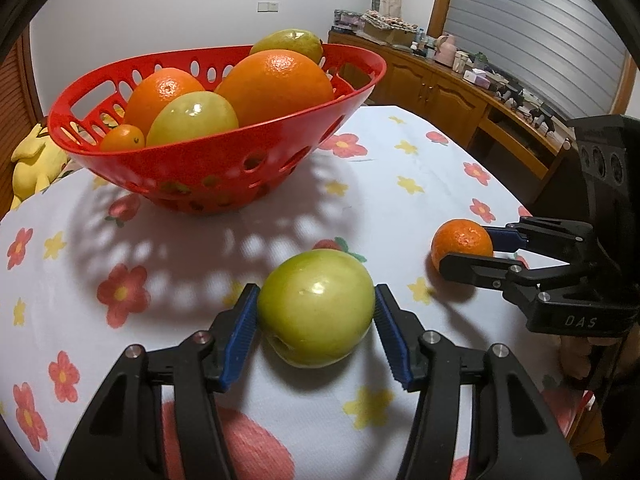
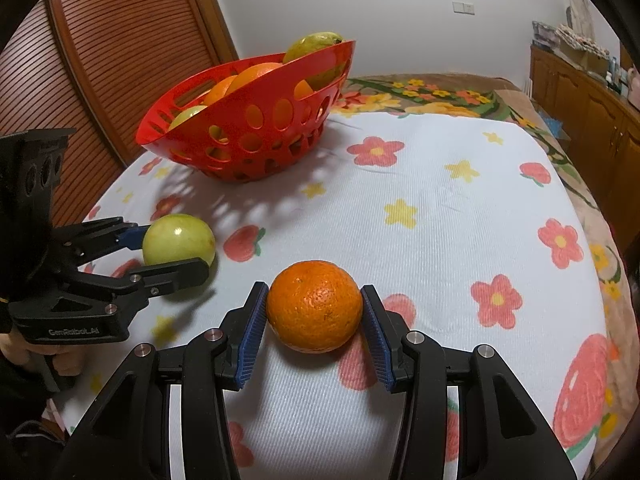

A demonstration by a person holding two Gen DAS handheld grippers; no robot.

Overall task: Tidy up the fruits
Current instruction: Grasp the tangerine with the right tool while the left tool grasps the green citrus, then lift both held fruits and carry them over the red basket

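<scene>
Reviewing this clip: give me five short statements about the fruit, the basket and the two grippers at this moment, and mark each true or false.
1. The left gripper has a green apple between its fingers. True.
2. The right gripper is closed on a banana. False: its pads press on an orange.
3. The red basket is empty. False: it holds several oranges and green fruits.
4. Both the apple and the orange sit on the flowered tablecloth, outside the basket. True.
5. The basket is solid-walled. False: its wall is pierced with oval holes.
</scene>
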